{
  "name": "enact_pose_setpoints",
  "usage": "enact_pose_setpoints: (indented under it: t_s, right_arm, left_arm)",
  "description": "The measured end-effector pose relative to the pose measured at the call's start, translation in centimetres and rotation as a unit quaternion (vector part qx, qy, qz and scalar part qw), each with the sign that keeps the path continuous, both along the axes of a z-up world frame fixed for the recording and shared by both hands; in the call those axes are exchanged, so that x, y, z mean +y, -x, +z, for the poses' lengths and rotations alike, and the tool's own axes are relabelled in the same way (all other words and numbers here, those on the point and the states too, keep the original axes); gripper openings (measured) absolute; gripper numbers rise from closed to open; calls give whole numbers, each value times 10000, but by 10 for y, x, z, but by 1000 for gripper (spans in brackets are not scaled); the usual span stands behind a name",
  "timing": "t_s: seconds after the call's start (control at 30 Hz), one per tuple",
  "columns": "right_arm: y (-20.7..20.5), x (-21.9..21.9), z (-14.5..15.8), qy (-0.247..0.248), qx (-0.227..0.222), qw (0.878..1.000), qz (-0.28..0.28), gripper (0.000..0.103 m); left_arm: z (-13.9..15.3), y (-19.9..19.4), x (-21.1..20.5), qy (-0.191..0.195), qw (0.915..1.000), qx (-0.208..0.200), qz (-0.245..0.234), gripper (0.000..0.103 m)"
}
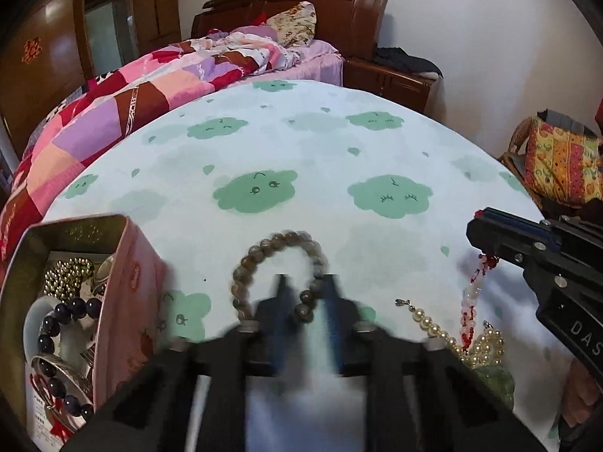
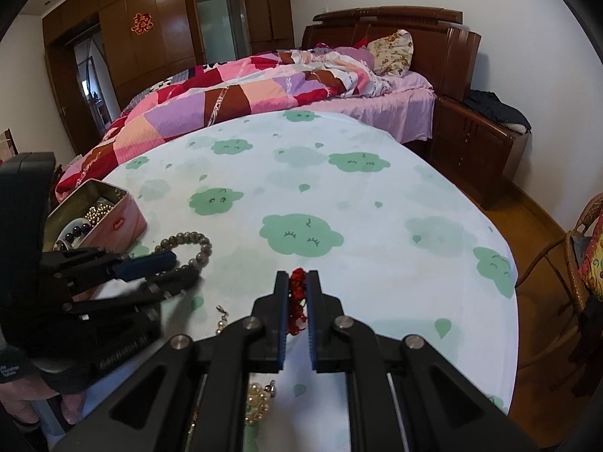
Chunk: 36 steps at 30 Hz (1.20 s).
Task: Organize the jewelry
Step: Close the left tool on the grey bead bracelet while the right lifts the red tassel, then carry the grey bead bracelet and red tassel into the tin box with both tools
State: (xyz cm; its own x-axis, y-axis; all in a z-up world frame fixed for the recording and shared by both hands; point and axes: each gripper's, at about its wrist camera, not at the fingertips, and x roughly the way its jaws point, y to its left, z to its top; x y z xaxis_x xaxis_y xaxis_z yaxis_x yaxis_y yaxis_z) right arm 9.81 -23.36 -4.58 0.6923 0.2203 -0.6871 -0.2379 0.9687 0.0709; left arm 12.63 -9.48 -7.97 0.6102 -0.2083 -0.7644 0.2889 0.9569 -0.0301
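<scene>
blurred brown-grey bead bracelet (image 1: pixel 279 263), round, glossy

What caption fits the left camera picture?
Left gripper closes on a brown bead bracelet beside the pink jewelry tin.

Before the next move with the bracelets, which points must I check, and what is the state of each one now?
1. Left claw closed on the brown bead bracelet: cannot tell, view blurred.
2. Right claw holds the red cord of the pink-and-red strand: ok.
3. Pink tin open to receive items: ok.
4. Room in the tin: cannot tell; gold beads and dark bead bracelet already inside.
5. Pearl necklace clear of the strand: not ok, they cross.
</scene>
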Motion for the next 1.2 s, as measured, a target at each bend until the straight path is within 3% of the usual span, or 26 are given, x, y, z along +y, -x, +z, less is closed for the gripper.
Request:
enact_pose_setpoints:
  t_s: [0.17, 0.63, 0.93, 1.2]
  right_arm:
    - [8, -4, 6, -129, -302, 9994, -52, 11]
    - [31, 0, 23, -246, -1169, 9928, -23, 11]
    - [28, -6, 25, -380, -1117, 9930, -22, 11]
    - [38, 0, 48, -352, -1350, 9902, 94, 11]
  left_arm:
    - [3, 1, 9, 149, 9997, -75, 192, 8]
    - [24, 20, 18, 195, 9952, -829, 477, 8]
    - [38, 40, 21, 262, 9922, -1124, 466, 8]
    - [50, 53, 22, 375, 9915, -1182, 405, 8]
